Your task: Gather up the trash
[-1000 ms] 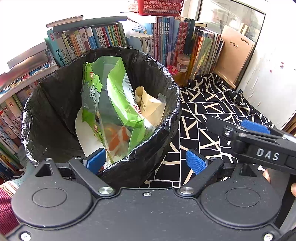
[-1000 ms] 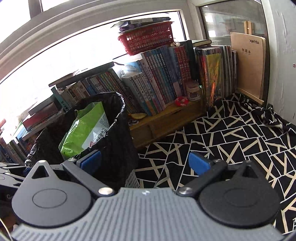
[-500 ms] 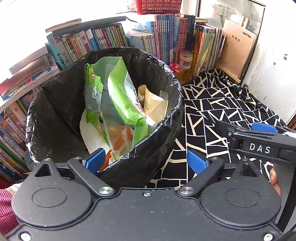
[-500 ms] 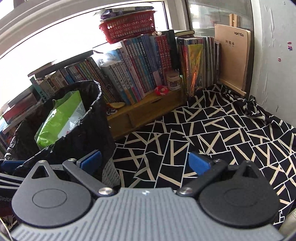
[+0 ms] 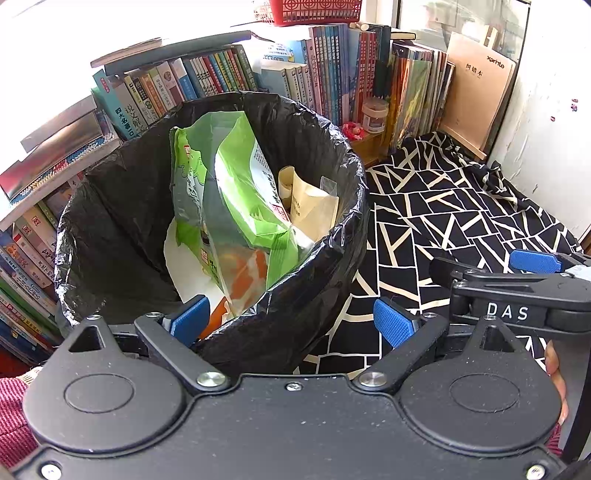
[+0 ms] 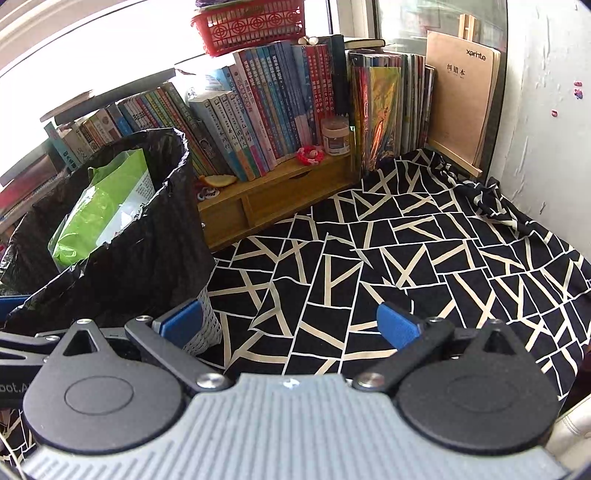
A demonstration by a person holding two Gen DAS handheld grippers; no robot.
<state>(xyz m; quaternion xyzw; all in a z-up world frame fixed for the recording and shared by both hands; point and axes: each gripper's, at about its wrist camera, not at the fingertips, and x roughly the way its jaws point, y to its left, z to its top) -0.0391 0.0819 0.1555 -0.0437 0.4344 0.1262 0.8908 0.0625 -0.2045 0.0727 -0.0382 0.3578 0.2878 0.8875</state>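
A bin with a black liner [image 5: 110, 221] stands on the patterned cloth. It holds a tall green snack bag [image 5: 240, 192], a beige paper packet [image 5: 314, 210] and white wrapping. My left gripper [image 5: 291, 323] hovers at the bin's near rim with its jaws opening. One blue pad is inside the rim and the other outside, and neither presses on it. My right gripper [image 6: 291, 325] is open over the cloth with nothing between its fingers. The bin [image 6: 147, 258] stands just to its left, and the green bag [image 6: 107, 206] pokes out of it.
A black-and-white cloth [image 6: 406, 258] covers the surface to the right of the bin. Behind it runs a row of books [image 6: 258, 110] on a wooden shelf [image 6: 277, 192], with a small jar [image 6: 335, 136], a red basket [image 6: 251, 26] and a brown notebook [image 6: 461, 92]. A white wall [image 6: 546, 110] closes the right side.
My right gripper has tipped downward, so more cloth and less window show. My left gripper's jaws have spread slightly wider. The bin and its contents have stayed put.
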